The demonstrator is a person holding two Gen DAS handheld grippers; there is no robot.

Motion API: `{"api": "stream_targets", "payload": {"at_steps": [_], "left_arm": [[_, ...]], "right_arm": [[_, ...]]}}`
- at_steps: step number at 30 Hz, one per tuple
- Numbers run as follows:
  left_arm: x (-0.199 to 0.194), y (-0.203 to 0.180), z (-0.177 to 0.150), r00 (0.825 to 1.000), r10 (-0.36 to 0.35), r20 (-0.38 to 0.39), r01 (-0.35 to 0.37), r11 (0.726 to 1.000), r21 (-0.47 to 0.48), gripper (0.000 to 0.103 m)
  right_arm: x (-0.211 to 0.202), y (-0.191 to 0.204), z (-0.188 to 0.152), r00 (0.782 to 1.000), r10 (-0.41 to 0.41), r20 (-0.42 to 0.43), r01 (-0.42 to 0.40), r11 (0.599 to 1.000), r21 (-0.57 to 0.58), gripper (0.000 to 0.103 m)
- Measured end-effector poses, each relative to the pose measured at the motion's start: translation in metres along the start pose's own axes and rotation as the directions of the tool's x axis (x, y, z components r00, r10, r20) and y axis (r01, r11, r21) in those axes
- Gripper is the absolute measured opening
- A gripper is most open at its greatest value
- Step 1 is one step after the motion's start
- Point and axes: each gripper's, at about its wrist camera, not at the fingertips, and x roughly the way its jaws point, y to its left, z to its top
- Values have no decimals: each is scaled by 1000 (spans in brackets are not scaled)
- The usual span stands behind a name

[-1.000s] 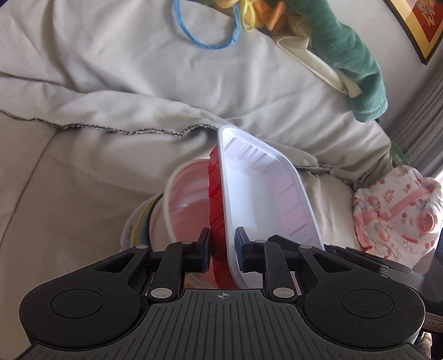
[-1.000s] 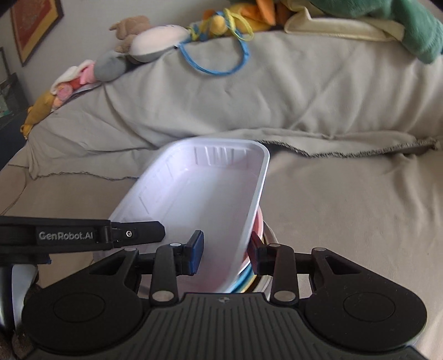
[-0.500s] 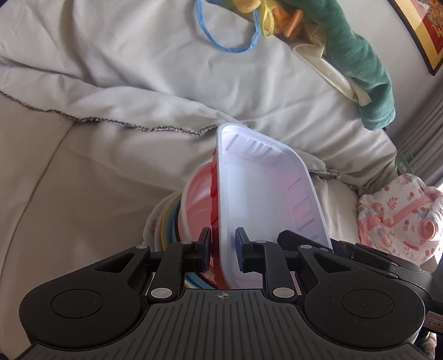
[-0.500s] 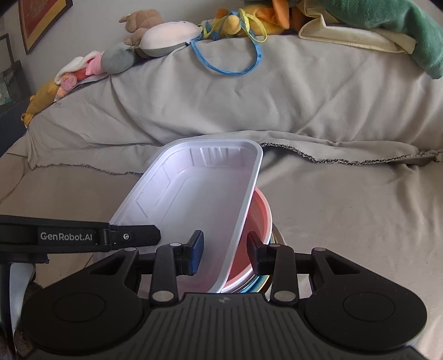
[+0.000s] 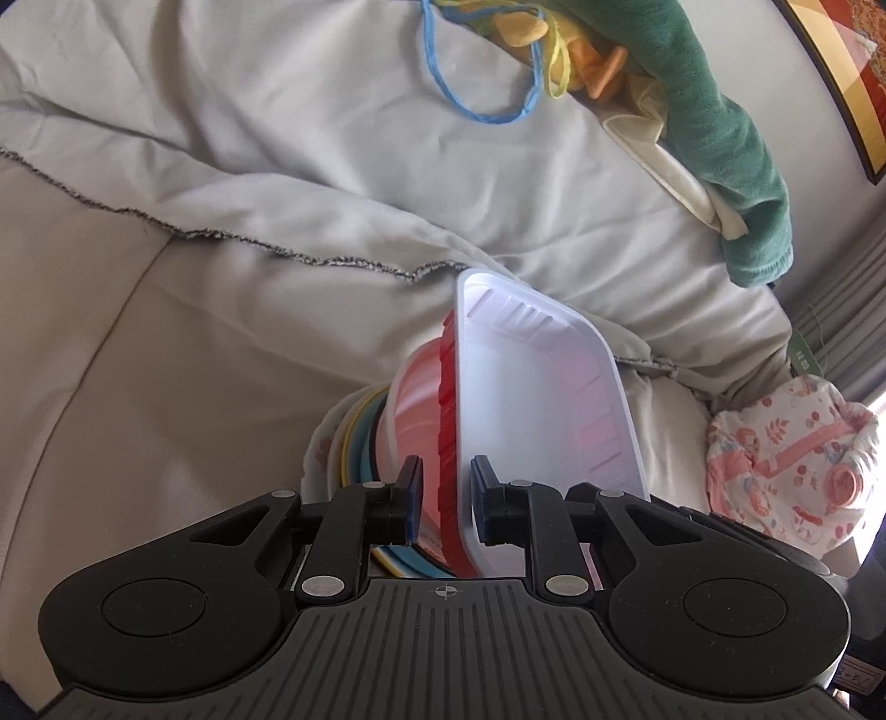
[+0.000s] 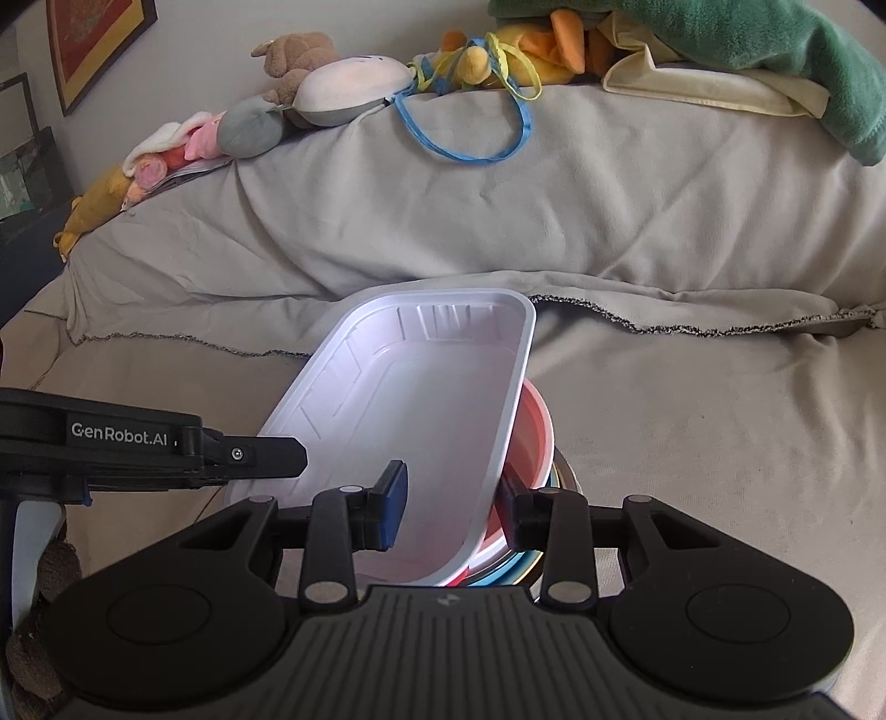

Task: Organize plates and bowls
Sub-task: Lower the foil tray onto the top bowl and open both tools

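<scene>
A nested stack of plates and bowls, topped by a white tray, is held tilted above the covered sofa. It is clamped by the left tool and right tool. Gathering appears done; setting down remains.

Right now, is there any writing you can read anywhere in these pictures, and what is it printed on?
"GenRobot.AI": white lettering on the black side of the left gripper, seen in the right wrist view.
A small green tag at the sofa's edge carries marks too small to read.
The framed pictures on the wall show no legible words.
</scene>
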Motion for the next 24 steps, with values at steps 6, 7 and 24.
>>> {"api": "stream_targets", "payload": {"at_steps": [6, 7, 24], "left_arm": [[1, 0, -1, 1000, -2, 1, 2, 1000, -15, 21], [0, -1, 0, 1000, -3, 3, 3, 1000, -13, 21], [-74, -39, -64, 971, 72, 229, -121, 971, 206, 19]], "right_arm": [[2, 0, 0, 1000, 7, -7, -7, 1000, -2, 34], [2, 0, 0, 1000, 8, -5, -8, 1000, -2, 34], [-71, 7, -26, 993, -61, 102, 59, 998, 21, 44]]}}
